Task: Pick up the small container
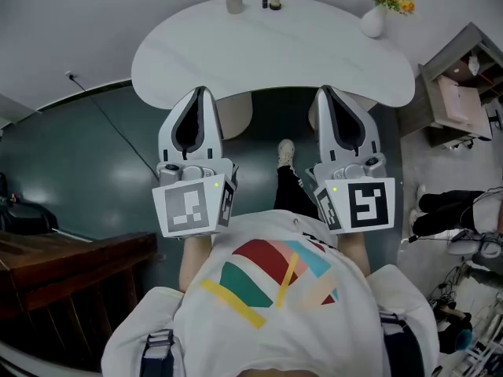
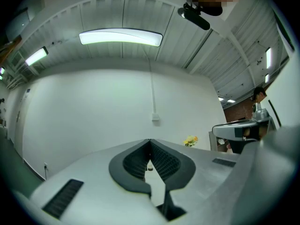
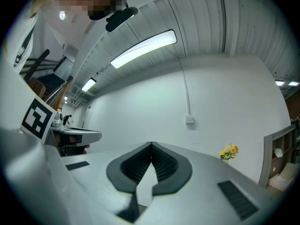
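Along the far edge of a white table (image 1: pixel 314 53) stand a small pale container (image 1: pixel 234 4) and two small dark items (image 1: pixel 265 1) (image 1: pixel 275 4). My left gripper (image 1: pixel 200 90) and right gripper (image 1: pixel 324 89) are held side by side over the table's near edge, well short of these items. Both are shut and hold nothing. In the left gripper view the left gripper (image 2: pixel 150 141) has its tips together, and a small dark item (image 2: pixel 149 168) shows far off through the gap behind them. The right gripper (image 3: pixel 151 144) also has its tips touching.
A white vase of yellow flowers (image 1: pixel 375 18) stands at the table's far right corner. A shelf unit (image 1: pixel 460 93) is to the right, with another person's legs (image 1: pixel 448 203) near it. Dark wooden furniture (image 1: pixel 63 265) is at the lower left. A cable (image 1: pixel 118 132) crosses the floor.
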The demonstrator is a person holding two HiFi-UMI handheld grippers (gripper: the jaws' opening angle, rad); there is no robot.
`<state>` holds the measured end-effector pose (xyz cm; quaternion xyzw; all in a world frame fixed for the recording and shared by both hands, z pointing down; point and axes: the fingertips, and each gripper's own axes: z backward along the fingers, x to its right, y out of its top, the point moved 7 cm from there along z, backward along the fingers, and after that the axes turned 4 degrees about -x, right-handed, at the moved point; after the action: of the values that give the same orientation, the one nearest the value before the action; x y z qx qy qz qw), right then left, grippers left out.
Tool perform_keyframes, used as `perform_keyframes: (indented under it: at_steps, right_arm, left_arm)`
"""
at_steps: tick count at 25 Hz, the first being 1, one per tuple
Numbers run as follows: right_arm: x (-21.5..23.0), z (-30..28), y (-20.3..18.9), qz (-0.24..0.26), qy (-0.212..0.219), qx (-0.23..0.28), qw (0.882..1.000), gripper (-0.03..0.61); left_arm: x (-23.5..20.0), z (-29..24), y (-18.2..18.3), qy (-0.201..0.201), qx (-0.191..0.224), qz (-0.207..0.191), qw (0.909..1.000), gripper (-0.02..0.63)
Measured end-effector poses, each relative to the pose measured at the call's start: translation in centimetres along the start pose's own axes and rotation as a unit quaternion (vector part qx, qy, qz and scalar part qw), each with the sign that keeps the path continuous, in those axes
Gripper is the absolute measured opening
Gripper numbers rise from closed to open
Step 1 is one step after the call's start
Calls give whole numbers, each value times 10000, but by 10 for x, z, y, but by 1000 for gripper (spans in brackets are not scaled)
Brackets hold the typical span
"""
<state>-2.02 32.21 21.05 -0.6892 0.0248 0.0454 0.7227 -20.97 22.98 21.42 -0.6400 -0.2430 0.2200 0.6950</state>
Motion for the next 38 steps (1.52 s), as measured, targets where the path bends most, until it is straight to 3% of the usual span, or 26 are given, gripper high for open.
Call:
perform_keyframes:
  at_steps: [15,25,38]
  right_arm:
    - [49,-86,-20,-138,194,-180,9996,12]
    - [110,-194,-20,-103,548,-300,9980,12]
    - [181,-320,-35,-161,1080,-455,9930,11]
  left_arm:
    - [-7,-93,-3,222,-108,17,9997,18]
    - [-10,-212,13,403,-98,-44,9991,18]
    - [-28,-361,-8,690,-449,260,9963,18]
